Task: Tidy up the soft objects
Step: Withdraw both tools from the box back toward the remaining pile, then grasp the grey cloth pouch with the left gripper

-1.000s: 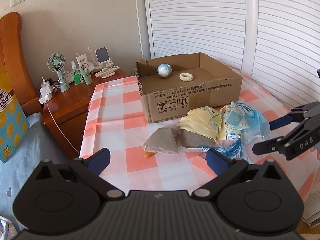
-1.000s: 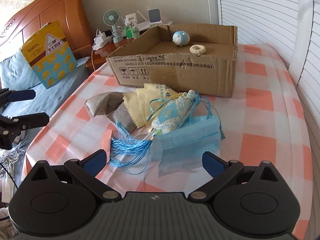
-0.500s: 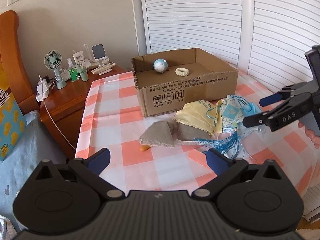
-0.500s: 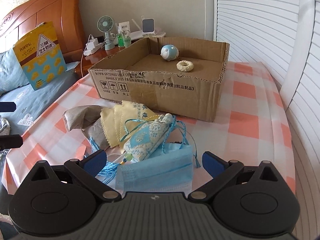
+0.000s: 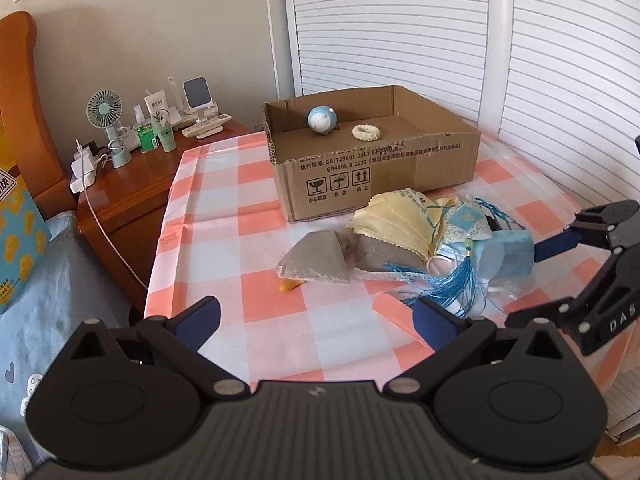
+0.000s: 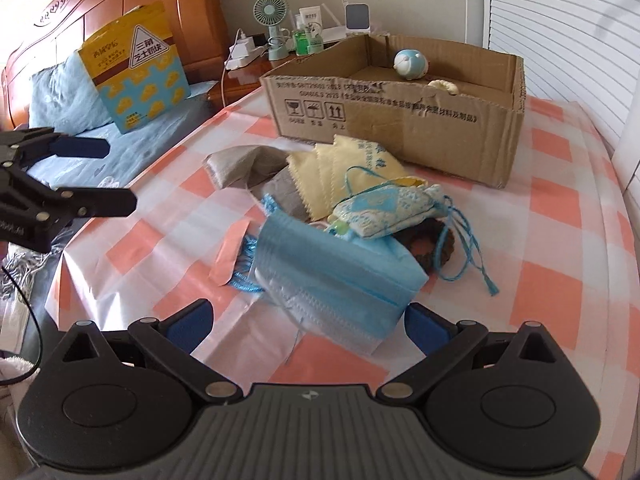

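Observation:
A pile of soft things lies on the checked tablecloth (image 5: 224,208): a grey cloth (image 5: 320,258), yellow cloths (image 5: 394,218), a patterned blue pouch (image 6: 384,210), a blue tassel (image 5: 456,284) and blue face masks (image 6: 332,276). A brown scrunchie (image 6: 430,246) lies under the pouch. An open cardboard box (image 5: 384,160) behind the pile holds a blue round toy (image 5: 320,119) and a cream ring (image 5: 366,132). My right gripper (image 6: 306,320) is open with the face masks between its fingers; it also shows in the left wrist view (image 5: 532,282). My left gripper (image 5: 316,316) is open and empty, short of the grey cloth.
A wooden nightstand (image 5: 132,184) at the left carries a small fan (image 5: 106,120), bottles and chargers. A bed with a blue pillow (image 6: 60,100) and a yellow bag (image 6: 136,68) lies beside the table. White slatted doors (image 5: 520,60) stand behind.
My right gripper has dropped low and forward, bringing the face masks between its fingers; the masks now look bunched and lifted. My left gripper has shifted a little.

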Demonstrator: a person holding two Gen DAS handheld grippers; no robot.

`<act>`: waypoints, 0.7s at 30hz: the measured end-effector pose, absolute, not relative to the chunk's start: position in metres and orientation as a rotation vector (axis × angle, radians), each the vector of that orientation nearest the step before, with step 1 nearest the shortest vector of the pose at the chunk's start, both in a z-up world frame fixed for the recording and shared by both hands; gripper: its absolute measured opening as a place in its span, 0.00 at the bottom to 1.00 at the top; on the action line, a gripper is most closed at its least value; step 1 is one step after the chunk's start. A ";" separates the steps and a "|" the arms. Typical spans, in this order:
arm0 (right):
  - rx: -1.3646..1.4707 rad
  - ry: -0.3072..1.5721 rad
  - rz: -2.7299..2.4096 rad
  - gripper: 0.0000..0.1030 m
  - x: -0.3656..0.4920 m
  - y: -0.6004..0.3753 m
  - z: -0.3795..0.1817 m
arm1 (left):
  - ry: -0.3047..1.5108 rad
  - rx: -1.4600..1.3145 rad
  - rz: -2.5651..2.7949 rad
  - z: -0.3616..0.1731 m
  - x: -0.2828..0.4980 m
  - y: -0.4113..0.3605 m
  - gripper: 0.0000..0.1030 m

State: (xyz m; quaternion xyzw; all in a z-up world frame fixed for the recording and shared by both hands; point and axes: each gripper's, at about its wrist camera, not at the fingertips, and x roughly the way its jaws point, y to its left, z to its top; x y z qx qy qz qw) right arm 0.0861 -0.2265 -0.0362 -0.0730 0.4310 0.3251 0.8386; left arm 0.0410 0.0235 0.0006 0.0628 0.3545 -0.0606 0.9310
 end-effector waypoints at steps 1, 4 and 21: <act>-0.163 0.909 0.680 1.00 0.082 -0.226 -0.037 | 0.727 0.127 -0.126 0.000 0.041 0.023 0.99; -0.200 0.882 0.607 1.00 0.075 -0.229 -0.042 | 0.731 0.129 -0.127 -0.001 0.041 0.023 0.99; -0.252 0.814 0.505 1.00 0.070 -0.236 -0.063 | 0.746 0.094 -0.145 -0.020 0.066 0.033 0.99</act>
